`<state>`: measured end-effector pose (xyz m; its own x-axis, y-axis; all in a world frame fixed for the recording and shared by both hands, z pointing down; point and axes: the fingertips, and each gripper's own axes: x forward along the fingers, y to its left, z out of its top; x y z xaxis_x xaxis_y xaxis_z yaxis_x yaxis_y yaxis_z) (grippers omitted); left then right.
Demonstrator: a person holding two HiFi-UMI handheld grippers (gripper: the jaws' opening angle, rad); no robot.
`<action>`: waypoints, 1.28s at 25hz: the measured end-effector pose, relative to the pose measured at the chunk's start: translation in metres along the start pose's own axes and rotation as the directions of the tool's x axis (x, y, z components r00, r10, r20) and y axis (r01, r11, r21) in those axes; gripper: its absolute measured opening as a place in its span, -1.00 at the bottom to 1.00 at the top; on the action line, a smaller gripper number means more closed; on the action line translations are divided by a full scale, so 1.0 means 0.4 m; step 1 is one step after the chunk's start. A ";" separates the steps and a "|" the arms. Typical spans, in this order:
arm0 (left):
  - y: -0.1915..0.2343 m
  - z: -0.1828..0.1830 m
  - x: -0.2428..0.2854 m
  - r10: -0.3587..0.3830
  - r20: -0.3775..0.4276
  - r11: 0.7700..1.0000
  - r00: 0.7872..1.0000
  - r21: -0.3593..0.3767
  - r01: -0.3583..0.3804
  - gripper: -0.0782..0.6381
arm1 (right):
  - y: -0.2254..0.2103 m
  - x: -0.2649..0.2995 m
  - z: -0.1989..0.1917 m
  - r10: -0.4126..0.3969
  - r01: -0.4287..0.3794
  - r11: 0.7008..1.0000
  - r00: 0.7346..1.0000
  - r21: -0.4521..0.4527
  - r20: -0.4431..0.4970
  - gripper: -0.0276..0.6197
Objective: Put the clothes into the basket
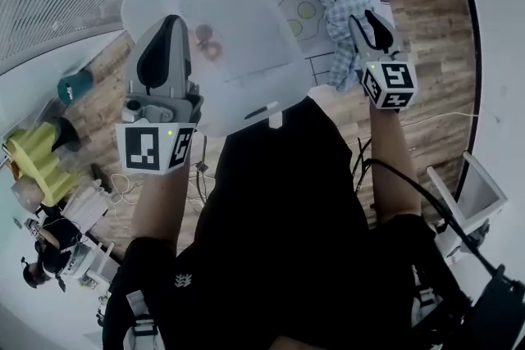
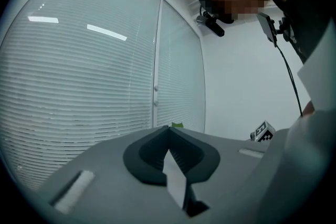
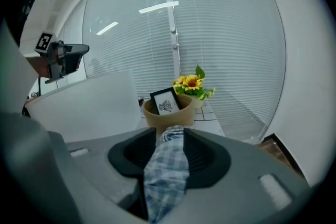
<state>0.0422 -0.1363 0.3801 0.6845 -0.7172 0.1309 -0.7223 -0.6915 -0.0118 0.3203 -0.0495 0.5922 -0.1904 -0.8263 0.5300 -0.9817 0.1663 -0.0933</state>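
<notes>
Judging the task barely begun, we saw the right gripper (image 1: 368,25) close narrow jaws on the blue checked cloth (image 1: 338,8) over the desk (image 1: 318,43), still outside the white basket (image 1: 221,29), whose rim the left gripper (image 1: 170,30) pinched shut.

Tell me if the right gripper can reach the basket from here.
Probably yes: the right gripper, checked cloth between its jaws, is just beside the basket, which the left gripper holds by its rim, with nothing between them.
</notes>
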 end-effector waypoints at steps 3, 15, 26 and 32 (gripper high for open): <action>-0.003 -0.016 0.008 -0.002 -0.015 1.000 1.000 -0.009 0.002 -0.76 | -0.014 0.024 -0.024 -0.014 0.014 1.000 0.999 -0.005 -0.029 -0.22; -0.016 -0.045 0.022 -0.019 -0.066 1.000 0.998 0.023 0.020 -0.76 | -0.076 0.132 -0.142 -0.057 0.059 0.998 0.972 0.002 -0.229 0.38; -0.013 -0.025 0.045 -0.035 -0.064 0.998 0.997 0.053 0.038 -0.76 | -0.076 0.180 -0.180 -0.005 0.027 0.997 0.956 0.071 -0.292 0.30; -0.008 -0.010 0.047 -0.039 -0.058 0.997 0.998 0.064 0.043 -0.76 | -0.089 0.176 -0.169 0.027 0.007 0.993 0.955 0.114 -0.296 -0.17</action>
<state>0.0570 -0.1473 0.3867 0.7055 -0.6832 0.1885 -0.6844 -0.7258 -0.0691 0.3424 -0.0772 0.6896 -0.2053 -0.6252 0.7530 -0.9778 0.0983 -0.1850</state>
